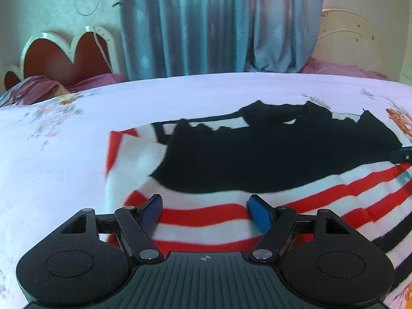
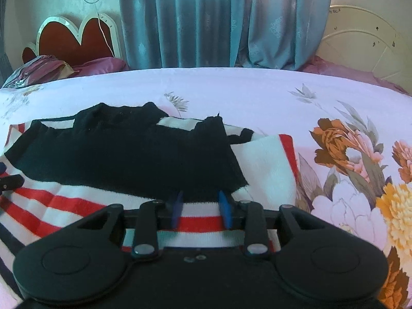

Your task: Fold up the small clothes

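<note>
Striped garment [image 1: 231, 213] lies flat on the floral bedsheet [image 1: 64, 154]; left gripper [image 1: 206, 211] stands wide apart over it, right gripper [image 2: 200, 209] half-closed, apparently gripping nothing.

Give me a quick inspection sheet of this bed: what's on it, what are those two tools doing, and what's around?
Surface: floral bedspread.
Job's things: striped sweater with black top part, spread flat.
Clutter: crumpled pink bundle at far left.
Grippers: left gripper wide open over the stripes; right gripper narrower, stripes between its fingers, grip unclear.
Cables: thin white cord hanging on the wall.
Surroundings: blue curtain, red headboard, cream headboard.
</note>
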`<act>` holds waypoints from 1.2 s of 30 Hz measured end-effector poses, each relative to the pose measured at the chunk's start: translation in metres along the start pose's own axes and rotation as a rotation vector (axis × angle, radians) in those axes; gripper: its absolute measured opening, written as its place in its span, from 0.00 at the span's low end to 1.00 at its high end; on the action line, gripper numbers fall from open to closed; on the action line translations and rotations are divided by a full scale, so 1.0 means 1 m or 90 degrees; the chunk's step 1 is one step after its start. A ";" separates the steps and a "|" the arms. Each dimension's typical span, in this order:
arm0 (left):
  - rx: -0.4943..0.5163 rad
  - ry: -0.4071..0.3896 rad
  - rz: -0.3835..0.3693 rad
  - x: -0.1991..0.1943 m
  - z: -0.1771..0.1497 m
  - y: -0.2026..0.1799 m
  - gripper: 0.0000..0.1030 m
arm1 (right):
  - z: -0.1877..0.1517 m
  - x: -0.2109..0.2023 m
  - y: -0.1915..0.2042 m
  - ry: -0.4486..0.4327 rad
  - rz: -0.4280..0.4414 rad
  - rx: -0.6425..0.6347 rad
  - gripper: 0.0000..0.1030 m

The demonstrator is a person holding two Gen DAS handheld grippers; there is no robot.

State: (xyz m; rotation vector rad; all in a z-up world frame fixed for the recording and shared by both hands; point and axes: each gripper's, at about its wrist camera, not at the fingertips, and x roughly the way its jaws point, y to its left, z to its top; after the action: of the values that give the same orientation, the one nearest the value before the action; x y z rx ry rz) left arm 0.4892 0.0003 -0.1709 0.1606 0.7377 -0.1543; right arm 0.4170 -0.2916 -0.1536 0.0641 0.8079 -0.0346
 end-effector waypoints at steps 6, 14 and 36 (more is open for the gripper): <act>0.002 -0.020 -0.025 -0.029 -0.002 -0.009 0.71 | 0.001 -0.021 0.023 -0.015 0.052 0.001 0.37; 0.058 -0.010 -0.050 -0.035 -0.023 -0.039 0.71 | -0.019 -0.024 0.068 0.000 0.076 -0.069 0.36; 0.039 0.004 -0.011 -0.059 -0.062 0.003 0.72 | -0.058 -0.058 0.011 0.001 -0.016 -0.009 0.45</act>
State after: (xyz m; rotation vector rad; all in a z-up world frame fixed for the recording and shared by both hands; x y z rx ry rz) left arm 0.4063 0.0201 -0.1758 0.2135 0.7405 -0.1927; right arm 0.3363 -0.2758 -0.1510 0.0406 0.8111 -0.0520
